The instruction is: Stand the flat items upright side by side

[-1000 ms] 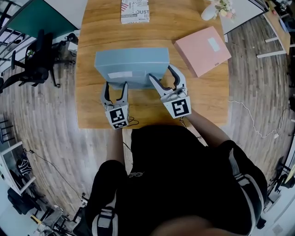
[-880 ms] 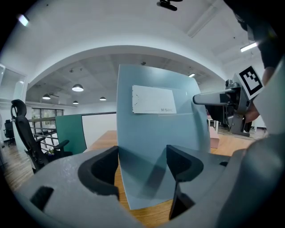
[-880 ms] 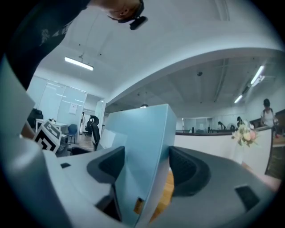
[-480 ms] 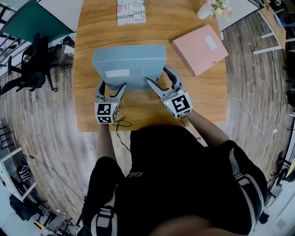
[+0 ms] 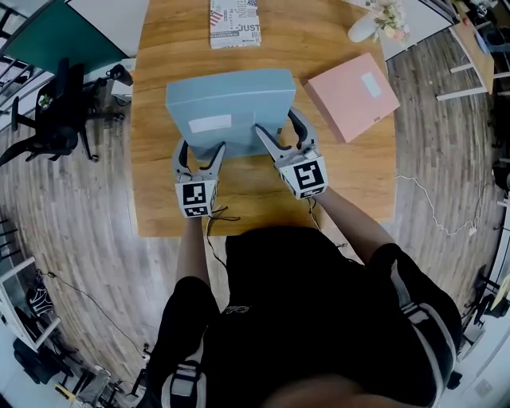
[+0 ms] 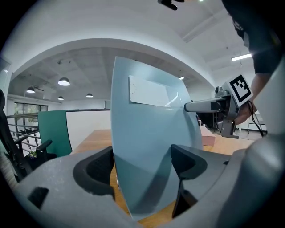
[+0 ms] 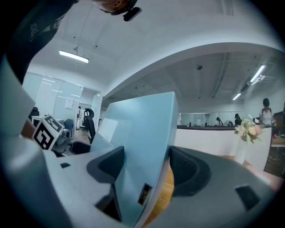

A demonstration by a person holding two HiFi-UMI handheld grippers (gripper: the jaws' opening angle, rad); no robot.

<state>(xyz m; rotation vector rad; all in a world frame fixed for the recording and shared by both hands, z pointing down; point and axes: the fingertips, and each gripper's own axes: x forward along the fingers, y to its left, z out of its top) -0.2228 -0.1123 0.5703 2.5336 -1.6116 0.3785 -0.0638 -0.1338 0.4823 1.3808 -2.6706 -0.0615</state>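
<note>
A flat pale-blue box (image 5: 227, 107) with a white label stands tilted up off the wooden table (image 5: 263, 191), its near edge towards me. My left gripper (image 5: 201, 150) straddles that edge at the box's left corner; in the left gripper view the blue box (image 6: 147, 147) fills the gap between the wide jaws of the left gripper (image 6: 142, 164), and I see no firm press. My right gripper (image 5: 277, 123) is shut on the right part of the same edge. In the right gripper view the blue box (image 7: 142, 147) sits between the pads of the right gripper (image 7: 144, 167).
A flat pink box (image 5: 353, 96) lies on the table to the right of the blue one. A printed box (image 5: 234, 20) lies at the far edge and a white vase with flowers (image 5: 374, 17) stands at the far right. Office chairs (image 5: 56, 111) stand left of the table.
My left gripper has spread its jaws and slid forward round the box's near-left edge. The right gripper has kept its hold, and the box sits slightly more upright.
</note>
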